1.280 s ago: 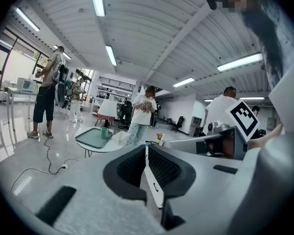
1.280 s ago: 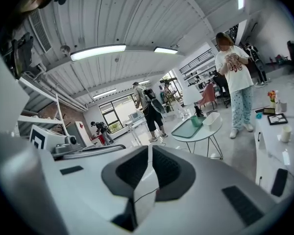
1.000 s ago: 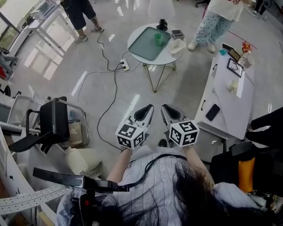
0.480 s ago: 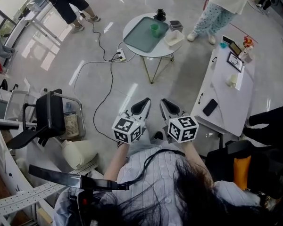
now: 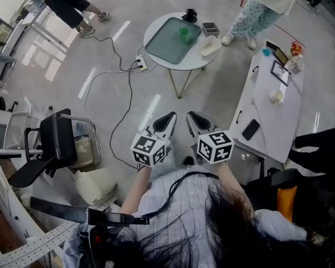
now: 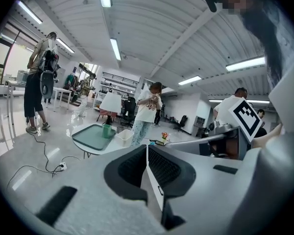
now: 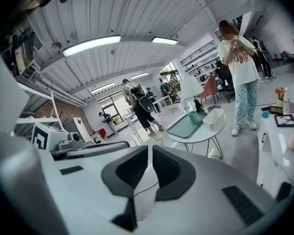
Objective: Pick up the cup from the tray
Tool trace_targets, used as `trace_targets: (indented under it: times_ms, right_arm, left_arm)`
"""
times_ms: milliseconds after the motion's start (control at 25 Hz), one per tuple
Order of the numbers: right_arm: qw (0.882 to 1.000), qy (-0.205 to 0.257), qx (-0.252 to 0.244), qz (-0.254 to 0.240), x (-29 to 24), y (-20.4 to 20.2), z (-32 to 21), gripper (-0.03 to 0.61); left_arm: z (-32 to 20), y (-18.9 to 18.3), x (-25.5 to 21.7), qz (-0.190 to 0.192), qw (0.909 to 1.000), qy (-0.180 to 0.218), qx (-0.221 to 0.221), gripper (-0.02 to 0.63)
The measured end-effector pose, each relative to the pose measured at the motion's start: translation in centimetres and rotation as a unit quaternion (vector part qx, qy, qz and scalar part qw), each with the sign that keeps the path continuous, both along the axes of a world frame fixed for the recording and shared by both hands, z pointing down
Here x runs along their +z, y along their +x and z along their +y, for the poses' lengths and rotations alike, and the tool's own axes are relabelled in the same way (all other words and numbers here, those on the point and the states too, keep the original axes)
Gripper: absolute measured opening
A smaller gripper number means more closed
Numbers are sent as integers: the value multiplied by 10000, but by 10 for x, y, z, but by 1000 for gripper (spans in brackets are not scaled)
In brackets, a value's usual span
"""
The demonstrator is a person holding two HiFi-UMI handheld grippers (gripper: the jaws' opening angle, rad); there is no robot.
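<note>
Two grippers sit side by side near the person's chest in the head view, left gripper [image 5: 168, 118] and right gripper [image 5: 191, 118], each with its marker cube facing up. Only the gripper views settle their state. The left gripper [image 6: 147, 149] has its jaws pressed together along one seam with nothing between them. The right gripper [image 7: 150, 152] likewise has its jaws closed and empty.

Below the grippers, the head view alone shows a cable [image 5: 128, 102] running over the glossy floor to a power strip [image 5: 140, 64], an office chair [image 5: 54, 144] at the left, and a white desk [image 5: 271, 108] at the right carrying a phone [image 5: 250, 129].

Well apart from both grippers stands the round table [image 5: 196, 67]. On it lies the tray [image 5: 164, 44], with the green cup [image 5: 183, 34] upright near its far edge. A white bin [image 5: 208, 45] sits just beside the tray.

Both gripper views show the cup [image 6: 107, 130] [image 7: 193, 117] from the side, and the ceiling lights, which the head view lacks.

Beyond the table stands a person in patterned trousers [image 5: 255, 10].
</note>
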State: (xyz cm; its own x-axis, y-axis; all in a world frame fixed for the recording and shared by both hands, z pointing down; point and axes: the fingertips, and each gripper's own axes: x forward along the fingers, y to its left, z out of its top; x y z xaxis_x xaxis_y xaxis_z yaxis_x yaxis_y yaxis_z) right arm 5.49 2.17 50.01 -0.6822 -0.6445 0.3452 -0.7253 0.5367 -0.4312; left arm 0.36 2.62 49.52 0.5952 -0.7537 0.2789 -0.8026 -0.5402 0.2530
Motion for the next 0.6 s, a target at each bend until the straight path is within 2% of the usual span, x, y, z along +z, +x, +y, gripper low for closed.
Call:
trace_targets:
  times_ms: [200,360,600]
  right_arm:
    - [9999,5,-23,146,-1,-23,-46,46]
    - [9997,-22,214,130,-5,-35,-90,45]
    - [9987,-132,499,36,-7,-62,-143,46]
  left_arm:
    - [-48,-21,0,-97,9998,5,162,15]
    - [-93,-39,-10,-50,9995,70,312,17]
    - [-137,-68,-9,-32,9984,-35,567,17]
